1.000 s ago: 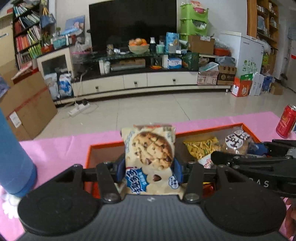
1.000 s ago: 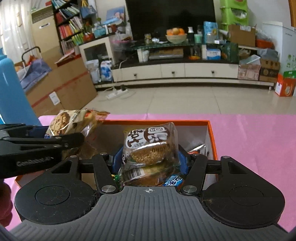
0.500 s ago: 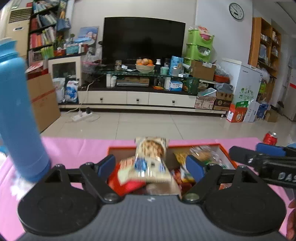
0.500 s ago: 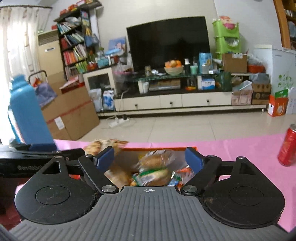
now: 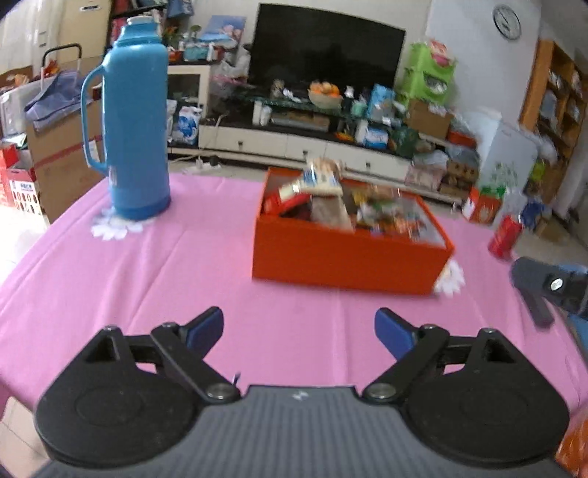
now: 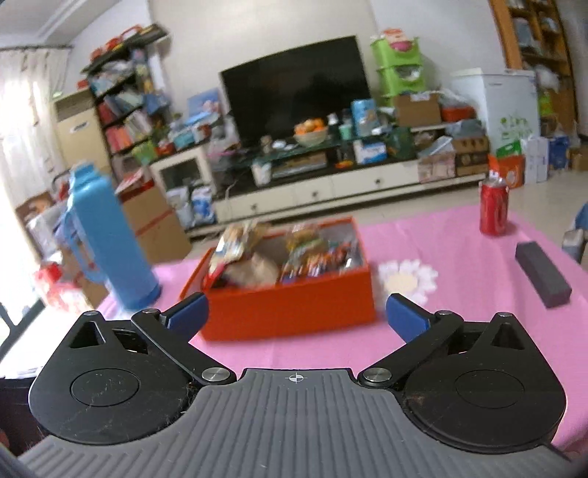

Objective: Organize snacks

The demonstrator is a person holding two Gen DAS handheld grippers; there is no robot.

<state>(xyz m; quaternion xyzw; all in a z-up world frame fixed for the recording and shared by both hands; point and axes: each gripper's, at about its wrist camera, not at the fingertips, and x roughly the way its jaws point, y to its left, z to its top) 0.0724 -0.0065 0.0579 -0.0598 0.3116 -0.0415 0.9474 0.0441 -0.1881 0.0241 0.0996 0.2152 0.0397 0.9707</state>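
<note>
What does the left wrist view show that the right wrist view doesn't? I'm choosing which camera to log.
Only the left wrist view: a wall clock and the right gripper's tip at the edge. Only the right wrist view: a dark block on the pink tablecloth. Both: the orange snack box, blue thermos, red can, television, and open, empty jaws.

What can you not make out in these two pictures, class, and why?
- Snack packets in the orange box: both views too blurred to tell kinds.
- Writing on the red can: too small.
- Right gripper in the left wrist view: cut off by the edge.
- Box bottom: hidden under snacks.
</note>
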